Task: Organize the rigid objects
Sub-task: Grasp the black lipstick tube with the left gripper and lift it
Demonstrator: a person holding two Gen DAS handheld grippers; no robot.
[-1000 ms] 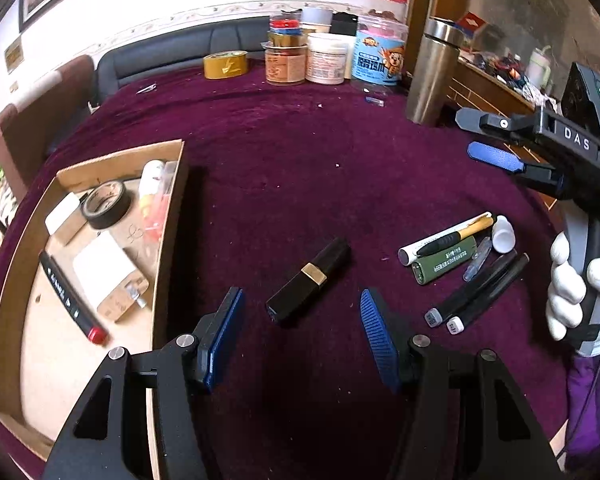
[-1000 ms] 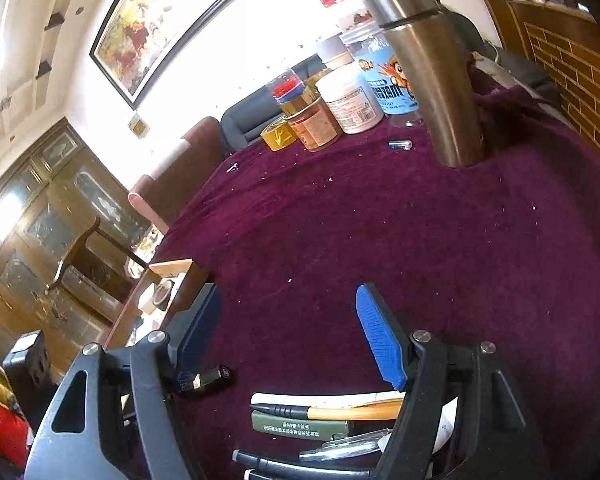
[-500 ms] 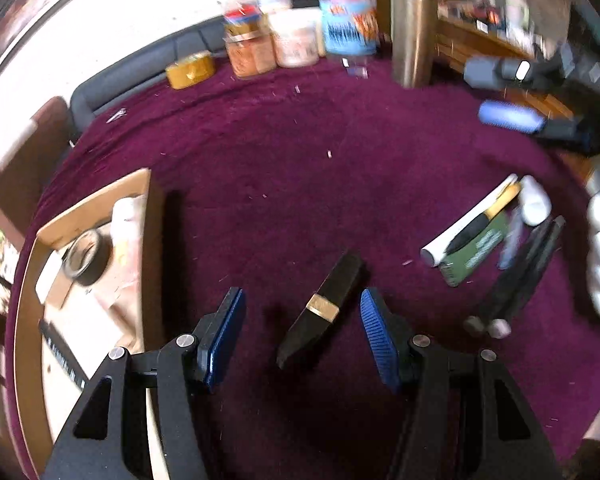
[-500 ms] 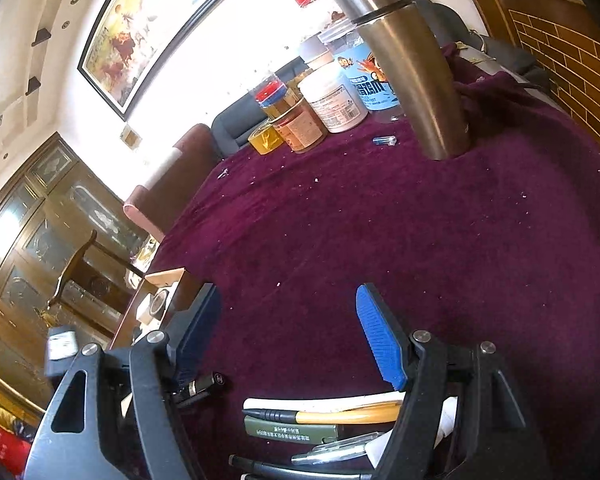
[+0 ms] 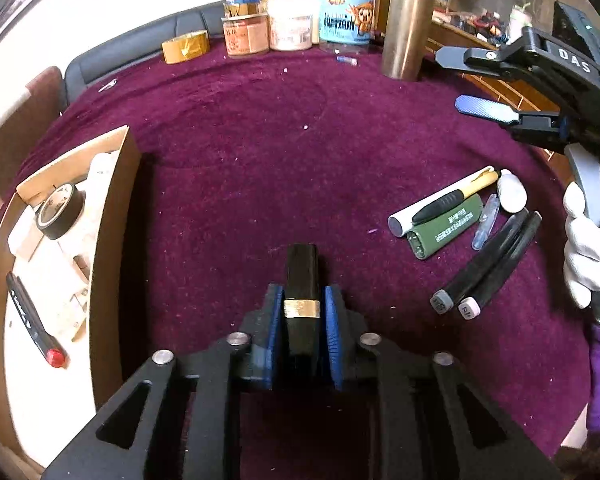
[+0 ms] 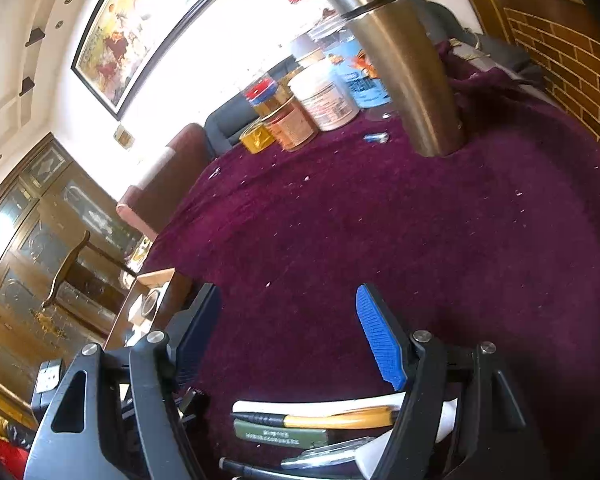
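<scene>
The left gripper [image 5: 301, 320] is closing its blue pads on the black square lipstick tube with a gold band [image 5: 301, 280], which lies on the purple velvet tablecloth [image 5: 260, 140]. Gripped near one end, the glossy tube could slip or pivot when lifted toward the cardboard tray [image 5: 116, 240]. The right gripper [image 6: 292, 340] hangs wide and empty above the pens [image 6: 312, 420].

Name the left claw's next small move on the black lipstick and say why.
Probably lift it straight up. The left claw is closing with its blue pads beside the lipstick, which lies on the purple cloth; the cardboard box waits alongside.
</scene>
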